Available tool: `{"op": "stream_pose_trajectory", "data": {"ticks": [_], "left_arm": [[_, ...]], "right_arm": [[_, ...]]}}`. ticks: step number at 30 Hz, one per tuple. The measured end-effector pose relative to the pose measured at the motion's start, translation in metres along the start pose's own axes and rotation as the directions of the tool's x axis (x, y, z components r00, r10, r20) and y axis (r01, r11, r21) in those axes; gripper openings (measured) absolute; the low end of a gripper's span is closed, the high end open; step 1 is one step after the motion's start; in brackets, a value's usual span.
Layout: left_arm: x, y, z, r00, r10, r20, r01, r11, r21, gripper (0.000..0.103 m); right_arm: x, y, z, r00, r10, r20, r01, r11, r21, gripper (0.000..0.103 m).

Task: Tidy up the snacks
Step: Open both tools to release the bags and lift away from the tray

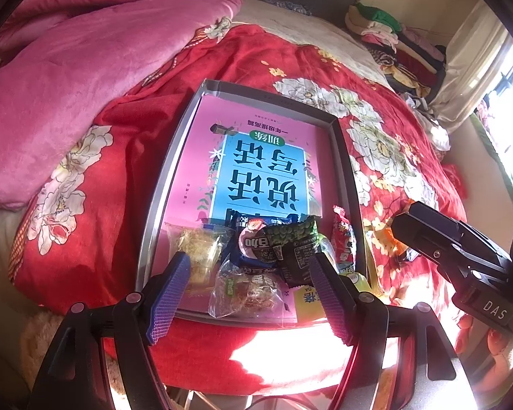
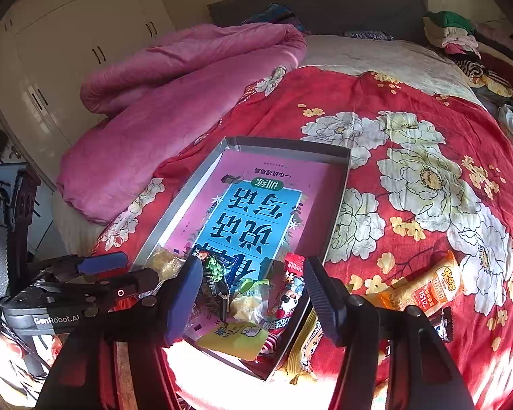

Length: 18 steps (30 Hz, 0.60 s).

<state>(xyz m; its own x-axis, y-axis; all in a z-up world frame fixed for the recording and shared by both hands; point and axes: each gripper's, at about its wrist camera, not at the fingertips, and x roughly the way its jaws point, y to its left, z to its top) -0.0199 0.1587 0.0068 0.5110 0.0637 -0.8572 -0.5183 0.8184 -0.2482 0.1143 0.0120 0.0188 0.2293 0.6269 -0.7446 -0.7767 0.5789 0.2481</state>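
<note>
A shallow grey box [image 1: 174,157] [image 2: 338,198] lies on the red flowered bedspread with a pink and blue book [image 1: 260,171] [image 2: 256,212] in it. Several snack packets are piled at its near end: a green pea packet [image 1: 292,242], a dark cookie packet [image 1: 253,249], a clear pastry bag [image 1: 246,290], a red candy packet [image 1: 343,239] [image 2: 292,290] and a yellow packet [image 2: 236,340]. An orange packet [image 2: 427,287] lies outside the box on the right. My left gripper [image 1: 249,290] is open and empty over the pile. My right gripper [image 2: 253,300] is open and empty over the box's near right corner.
A pink quilt [image 1: 85,68] [image 2: 174,102] is heaped at the left. Folded clothes [image 1: 403,48] are stacked at the far right. White wardrobes [image 2: 68,51] stand left of the bed. A yellow striped packet [image 2: 302,348] and a small dark packet [image 2: 443,324] lie beside the box.
</note>
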Motion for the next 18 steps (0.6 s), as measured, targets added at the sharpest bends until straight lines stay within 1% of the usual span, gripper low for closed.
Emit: {"op": "stream_pose_trajectory", "data": {"ticks": [5, 18], "left_arm": [[-0.005, -0.007, 0.001, 1.000, -0.010, 0.009, 0.010, 1.000, 0.012, 0.075], [-0.012, -0.022, 0.002, 0.999, -0.033, 0.018, 0.032, 0.999, 0.038, 0.075]], "right_arm": [[-0.009, -0.006, 0.001, 1.000, -0.010, 0.025, 0.010, 1.000, 0.013, 0.066], [-0.029, -0.027, 0.003, 0.995, -0.057, 0.077, 0.053, 0.997, 0.052, 0.067]]}}
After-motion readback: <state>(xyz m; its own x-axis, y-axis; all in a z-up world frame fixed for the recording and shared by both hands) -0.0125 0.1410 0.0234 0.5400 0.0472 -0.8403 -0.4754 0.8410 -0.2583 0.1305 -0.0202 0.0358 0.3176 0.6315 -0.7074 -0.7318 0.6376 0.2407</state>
